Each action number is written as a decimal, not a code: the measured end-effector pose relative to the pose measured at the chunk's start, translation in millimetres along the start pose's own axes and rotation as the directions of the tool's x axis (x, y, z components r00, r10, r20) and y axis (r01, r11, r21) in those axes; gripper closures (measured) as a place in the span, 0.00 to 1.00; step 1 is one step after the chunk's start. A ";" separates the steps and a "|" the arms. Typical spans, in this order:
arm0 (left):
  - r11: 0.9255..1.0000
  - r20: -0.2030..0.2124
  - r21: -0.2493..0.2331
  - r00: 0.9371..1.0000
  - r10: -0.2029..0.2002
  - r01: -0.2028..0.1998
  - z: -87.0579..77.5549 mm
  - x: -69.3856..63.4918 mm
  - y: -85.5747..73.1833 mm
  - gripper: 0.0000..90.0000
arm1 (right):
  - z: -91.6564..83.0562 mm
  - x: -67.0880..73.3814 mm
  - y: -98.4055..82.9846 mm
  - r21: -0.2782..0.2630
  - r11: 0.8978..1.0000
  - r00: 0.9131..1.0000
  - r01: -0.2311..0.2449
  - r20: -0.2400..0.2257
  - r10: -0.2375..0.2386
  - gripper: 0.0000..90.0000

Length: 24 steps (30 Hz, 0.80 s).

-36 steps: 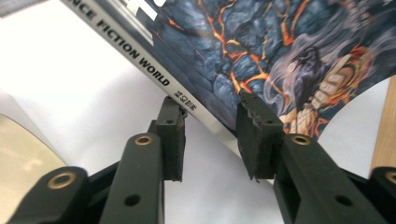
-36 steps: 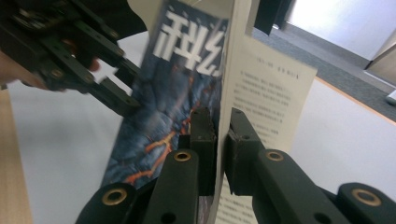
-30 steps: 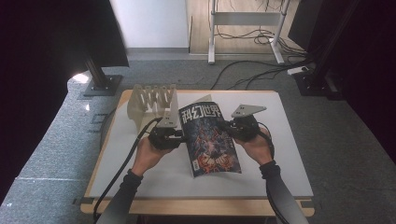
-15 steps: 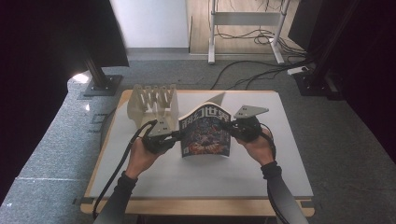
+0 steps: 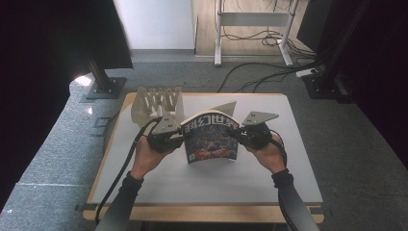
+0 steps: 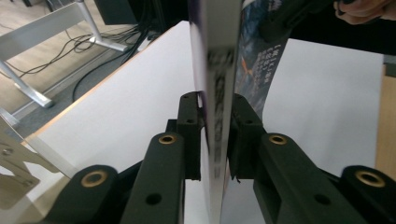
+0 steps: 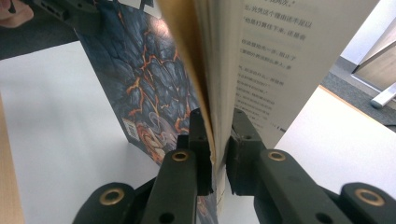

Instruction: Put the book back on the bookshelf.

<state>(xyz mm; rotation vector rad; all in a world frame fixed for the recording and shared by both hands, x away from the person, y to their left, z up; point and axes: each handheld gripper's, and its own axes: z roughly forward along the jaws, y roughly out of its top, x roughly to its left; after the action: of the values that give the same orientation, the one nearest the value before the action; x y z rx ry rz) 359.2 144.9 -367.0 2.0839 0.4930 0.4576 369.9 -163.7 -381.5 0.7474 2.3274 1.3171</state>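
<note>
A paperback book with a dark, fiery cover stands nearly upright on the white table, held between both grippers. My left gripper is shut on its spine edge; in the left gripper view the jaws clamp the book, and they have just been opening slightly with the book still between them. My right gripper is shut on the opposite edge; in the right gripper view it pinches the cover and a stack of pages. One printed page fans out loose behind.
A pale wooden slotted rack stands at the table's back left, just behind my left hand. A black stand base and cables lie on the grey floor beyond the table.
The book has been tipped up from lying sloped on the table to standing nearly upright. My left hand rose with it; the right hand stayed put.
</note>
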 end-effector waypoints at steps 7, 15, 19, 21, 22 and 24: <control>0.995 0.062 -0.007 0.993 -0.103 0.104 7.9 8.2 8.1 0.80 | -0.3 -5.0 -3.5 -0.012 1.000 1.000 -0.021 -0.002 0.021 0.86; 0.999 0.040 -0.006 0.999 -0.033 0.033 8.7 5.8 8.2 0.91 | -4.1 -12.7 -15.0 -0.023 0.998 0.998 -0.058 0.023 0.058 0.71; 0.999 0.013 -0.003 0.999 -0.039 0.039 8.1 8.6 7.2 0.91 | -4.1 -16.9 -26.0 -0.008 0.997 0.996 -0.073 0.060 0.073 0.61; 0.999 0.014 -0.008 0.998 -0.053 0.053 7.6 11.4 6.2 0.92 | -3.1 -18.6 -33.9 0.004 0.997 0.993 -0.079 0.082 0.079 0.56; 0.998 0.016 -0.010 0.998 -0.059 0.059 7.0 12.4 5.8 0.92 | -2.8 -19.1 -37.5 0.008 0.997 0.993 -0.082 0.092 0.080 0.54; 0.998 0.017 -0.014 0.998 -0.066 0.066 5.7 13.2 5.4 0.92 | -2.5 -20.7 -44.9 0.019 0.996 0.991 -0.085 0.105 0.083 0.49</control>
<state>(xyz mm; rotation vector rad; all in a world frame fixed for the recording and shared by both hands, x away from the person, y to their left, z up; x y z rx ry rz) 374.2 144.9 -363.6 2.0492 0.5458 0.4038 373.0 -196.9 -418.1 0.9089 2.2550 1.2555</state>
